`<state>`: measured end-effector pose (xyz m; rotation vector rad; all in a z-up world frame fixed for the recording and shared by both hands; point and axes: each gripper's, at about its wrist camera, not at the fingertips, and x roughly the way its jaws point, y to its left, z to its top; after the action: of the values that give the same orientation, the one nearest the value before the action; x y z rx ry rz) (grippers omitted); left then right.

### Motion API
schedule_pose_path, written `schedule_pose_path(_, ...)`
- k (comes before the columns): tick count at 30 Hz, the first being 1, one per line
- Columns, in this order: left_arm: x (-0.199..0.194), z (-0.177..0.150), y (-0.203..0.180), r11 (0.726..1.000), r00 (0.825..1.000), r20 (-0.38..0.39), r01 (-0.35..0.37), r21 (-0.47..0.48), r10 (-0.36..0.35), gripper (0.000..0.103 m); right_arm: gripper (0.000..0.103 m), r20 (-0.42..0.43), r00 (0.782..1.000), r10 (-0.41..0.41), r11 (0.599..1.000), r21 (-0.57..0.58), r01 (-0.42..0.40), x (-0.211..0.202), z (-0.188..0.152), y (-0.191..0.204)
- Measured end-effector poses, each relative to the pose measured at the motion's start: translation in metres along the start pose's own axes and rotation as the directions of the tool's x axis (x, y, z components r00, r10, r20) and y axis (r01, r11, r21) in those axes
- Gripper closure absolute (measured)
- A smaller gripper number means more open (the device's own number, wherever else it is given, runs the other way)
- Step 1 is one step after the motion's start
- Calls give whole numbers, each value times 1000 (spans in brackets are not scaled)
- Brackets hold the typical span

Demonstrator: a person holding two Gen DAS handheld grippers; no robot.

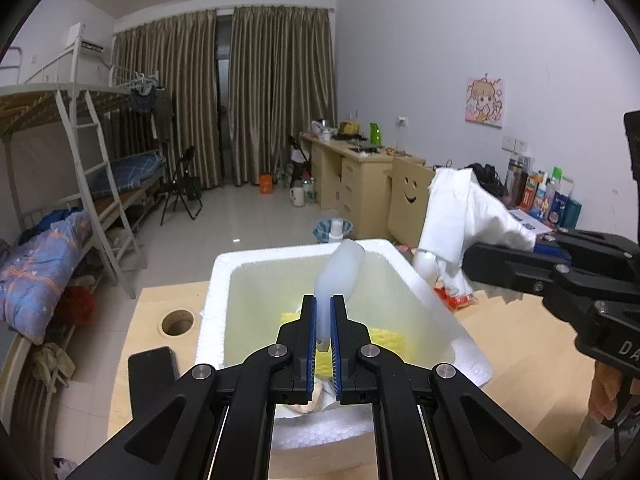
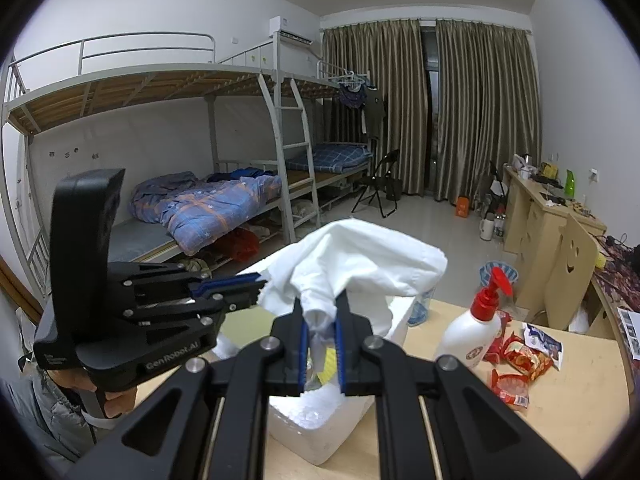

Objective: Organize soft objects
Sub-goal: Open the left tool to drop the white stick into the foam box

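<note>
My left gripper (image 1: 323,322) is shut on a white cloth (image 1: 340,270) and holds it above the open white foam box (image 1: 218,280). Yellow sponges (image 1: 386,338) lie on the box floor. My right gripper (image 2: 320,330) is shut on the same white cloth (image 2: 360,262), which bunches up above its fingers. In the left wrist view the right gripper (image 1: 476,258) sits right of the box with the cloth (image 1: 456,212) draped off it. In the right wrist view the left gripper (image 2: 256,284) pinches the cloth's left edge over the foam box (image 2: 320,436).
The wooden table (image 1: 520,360) carries a black phone (image 1: 152,372) and has a round hole (image 1: 178,322). A white pump bottle with a red top (image 2: 476,330) and red snack packets (image 2: 516,364) lie right of the box. Bunk beds and desks stand behind.
</note>
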<state>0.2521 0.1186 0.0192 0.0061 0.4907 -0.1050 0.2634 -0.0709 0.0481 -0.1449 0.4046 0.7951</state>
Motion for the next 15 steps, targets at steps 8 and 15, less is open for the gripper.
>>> schedule_pose_path(8, 7, 0, -1, 1000, 1000, -16, 4, 7, -4, 93, 89, -5, 1000, -2, 1000, 7, 3, 1, -3, 0)
schedule_pose_path(15, 8, -1, -4, 999, 999, -3, -32, 18, 32, 61, 89, -1, 1000, -5, 1000, 9, 5, 1, -3, 0)
